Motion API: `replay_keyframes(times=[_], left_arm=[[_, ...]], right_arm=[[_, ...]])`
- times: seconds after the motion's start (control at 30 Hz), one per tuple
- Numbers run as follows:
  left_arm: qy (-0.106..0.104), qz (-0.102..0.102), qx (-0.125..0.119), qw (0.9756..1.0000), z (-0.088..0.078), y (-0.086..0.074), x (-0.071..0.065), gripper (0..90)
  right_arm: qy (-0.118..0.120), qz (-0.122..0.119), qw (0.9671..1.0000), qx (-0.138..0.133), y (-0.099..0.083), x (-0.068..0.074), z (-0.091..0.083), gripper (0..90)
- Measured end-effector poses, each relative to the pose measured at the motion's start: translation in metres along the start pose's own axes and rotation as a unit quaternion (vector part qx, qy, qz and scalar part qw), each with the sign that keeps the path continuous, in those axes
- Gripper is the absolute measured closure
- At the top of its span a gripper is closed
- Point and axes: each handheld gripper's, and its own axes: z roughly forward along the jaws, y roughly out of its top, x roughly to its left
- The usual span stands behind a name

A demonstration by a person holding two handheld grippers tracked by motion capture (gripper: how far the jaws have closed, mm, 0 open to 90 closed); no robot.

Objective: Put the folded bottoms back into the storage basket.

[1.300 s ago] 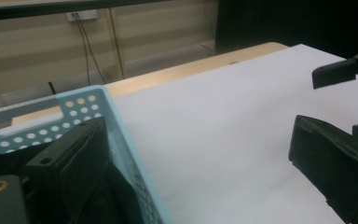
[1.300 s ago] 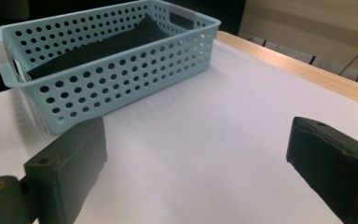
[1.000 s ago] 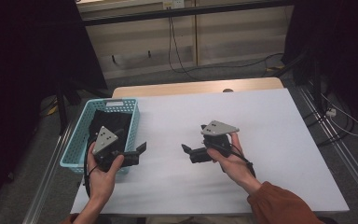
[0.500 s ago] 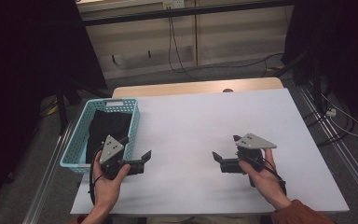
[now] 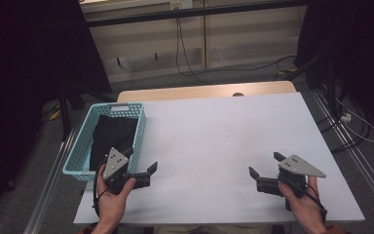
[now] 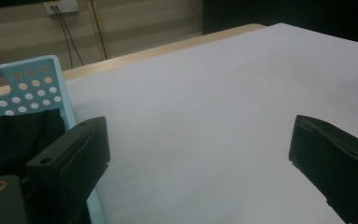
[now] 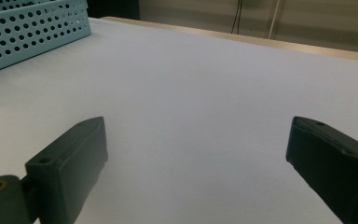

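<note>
Jaws wide apart, empty, both: left gripper (image 5: 143, 171) beside basket (image 5: 80, 146) holding black cloth (image 5: 112, 134); right gripper (image 5: 264, 170) over table (image 5: 214, 131).

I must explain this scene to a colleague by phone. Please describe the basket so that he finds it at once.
Start at the white table and go to its left edge. The basket sits there, just ahead of the left gripper. It is light blue with perforated walls and holds dark cloth.
</note>
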Motion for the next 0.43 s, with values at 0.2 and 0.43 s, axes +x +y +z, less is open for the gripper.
replay_keyframes(times=[0.2,0.43], left_arm=[[0.001,-0.003,0.006,1.0,0.003,-0.003,-0.001,5.3],[-0.008,0.0,0.013,0.9999,0.006,-0.004,-0.007,5.3]], right_arm=[[-0.001,-0.006,1.0,-0.005,-0.006,0.003,-0.008,4.5],[0.005,-0.007,0.9999,0.006,-0.006,0.003,0.001,4.6]])
